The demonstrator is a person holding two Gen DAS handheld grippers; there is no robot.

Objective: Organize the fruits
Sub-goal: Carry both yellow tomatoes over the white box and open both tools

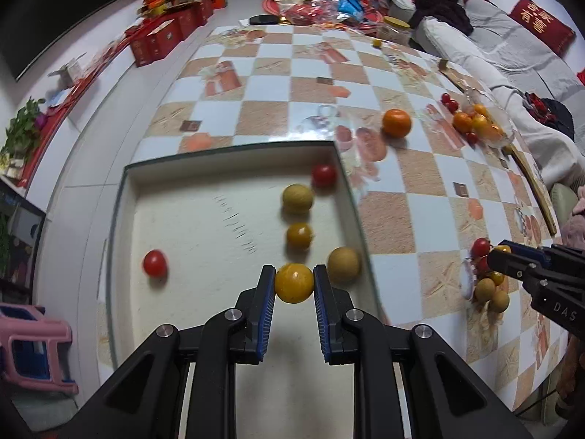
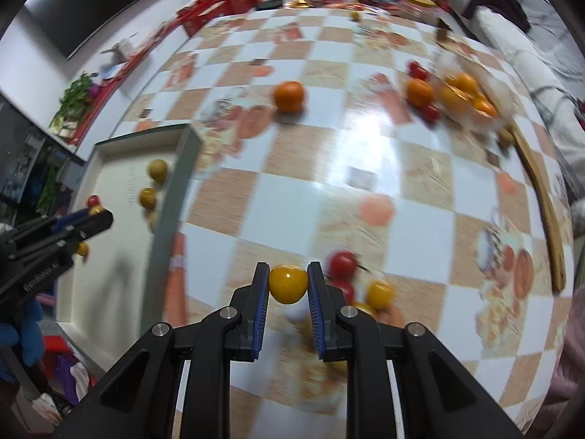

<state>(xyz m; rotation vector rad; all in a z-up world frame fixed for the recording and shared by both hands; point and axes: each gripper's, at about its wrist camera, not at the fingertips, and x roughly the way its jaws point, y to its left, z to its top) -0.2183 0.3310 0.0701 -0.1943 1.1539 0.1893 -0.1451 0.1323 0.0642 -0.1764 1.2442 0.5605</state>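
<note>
My left tool [image 1: 294, 282] grips a yellow tomato [image 1: 294, 282] directly above the tray [image 1: 234, 153], nearer than my right tool [image 2: 289, 283], clamped on another yellow tomato [image 2: 288, 284] over the table [image 2: 329, 168] beside it.

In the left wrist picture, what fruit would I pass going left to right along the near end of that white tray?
Red cherry tomato → yellow cherry tomato pinched in the left hand-held gripper → tan round fruit.
</note>
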